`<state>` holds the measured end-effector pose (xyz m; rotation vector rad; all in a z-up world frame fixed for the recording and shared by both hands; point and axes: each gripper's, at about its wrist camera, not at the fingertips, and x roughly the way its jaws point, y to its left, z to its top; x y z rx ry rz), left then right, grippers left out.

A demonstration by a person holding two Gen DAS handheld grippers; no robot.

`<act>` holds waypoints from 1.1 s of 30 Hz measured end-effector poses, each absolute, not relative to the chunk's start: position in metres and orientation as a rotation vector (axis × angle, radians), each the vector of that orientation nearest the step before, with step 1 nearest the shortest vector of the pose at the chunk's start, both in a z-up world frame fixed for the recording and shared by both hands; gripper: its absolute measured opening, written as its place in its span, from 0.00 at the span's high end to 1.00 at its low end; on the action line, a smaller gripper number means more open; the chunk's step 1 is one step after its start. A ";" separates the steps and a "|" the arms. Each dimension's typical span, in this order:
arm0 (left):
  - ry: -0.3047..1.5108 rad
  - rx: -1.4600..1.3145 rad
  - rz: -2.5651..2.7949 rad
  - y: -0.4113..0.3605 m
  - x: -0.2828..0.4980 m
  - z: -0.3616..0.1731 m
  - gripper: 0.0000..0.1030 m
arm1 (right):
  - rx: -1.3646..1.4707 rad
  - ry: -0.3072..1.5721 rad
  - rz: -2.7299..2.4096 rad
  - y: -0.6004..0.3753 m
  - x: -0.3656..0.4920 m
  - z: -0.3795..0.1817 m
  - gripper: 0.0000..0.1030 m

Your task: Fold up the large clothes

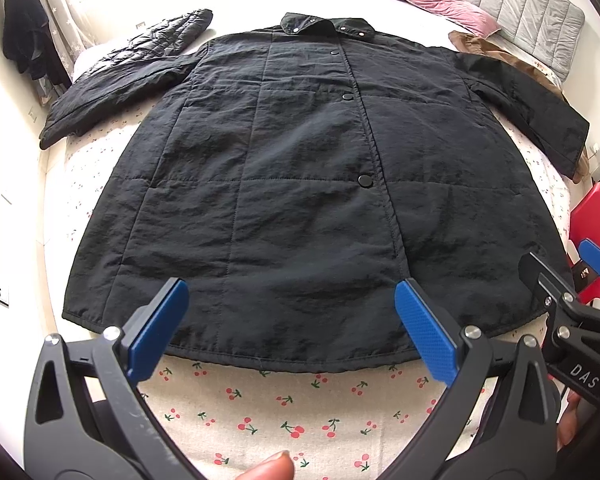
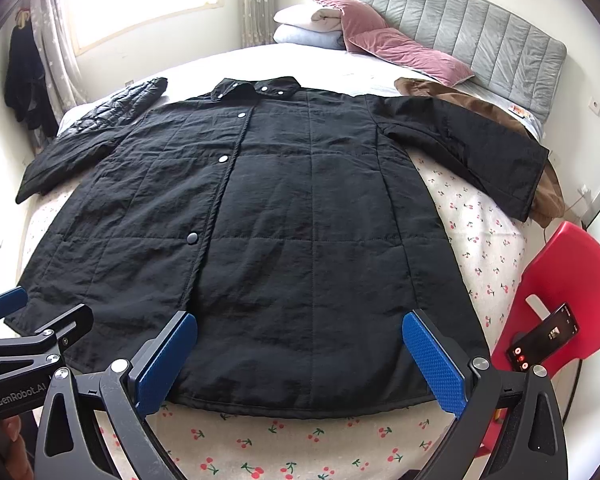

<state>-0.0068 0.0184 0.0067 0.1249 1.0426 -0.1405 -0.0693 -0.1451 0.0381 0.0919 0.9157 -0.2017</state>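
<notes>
A black quilted coat lies flat and face up on the bed sheet with the cherry print. Its front is closed with snap buttons, the collar is at the far end, and both sleeves are spread out to the left and right. The hem is at the near edge.

The left gripper is just above the near hem, with its blue pads wide apart and holding nothing. The right gripper is near the hem too, further to the right, its fingers also wide apart and empty.

A shiny black puffer jacket lies at the far left, partly under the left sleeve. A brown garment lies under the right sleeve. A red chair with a phone on it stands right of the bed. Pink pillows lean on the grey headboard.
</notes>
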 end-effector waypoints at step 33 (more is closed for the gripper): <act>1.042 0.123 -0.140 0.021 -0.007 0.010 0.00 | 0.089 0.916 -0.192 -0.142 -0.071 0.039 0.00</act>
